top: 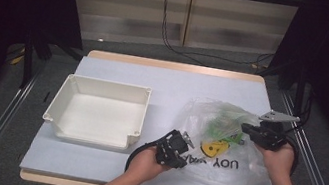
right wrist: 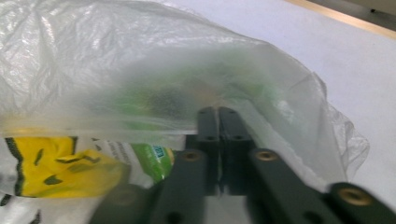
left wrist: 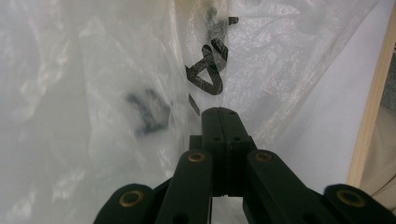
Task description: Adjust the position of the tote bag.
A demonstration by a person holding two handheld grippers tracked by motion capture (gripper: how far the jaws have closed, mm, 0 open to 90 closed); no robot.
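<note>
The bag (top: 225, 138) lies on the table (top: 169, 80) between the two grippers. The left gripper (top: 183, 144) has its jaws pressed together on the bag's film at its near left edge. The right gripper (top: 246, 129) pinches the film at the bag's right side, jaws all but together. A green packet (right wrist: 152, 161) sits inside, just left of the right jaws. A white tray (top: 98, 112) stands well left of the left gripper.
</note>
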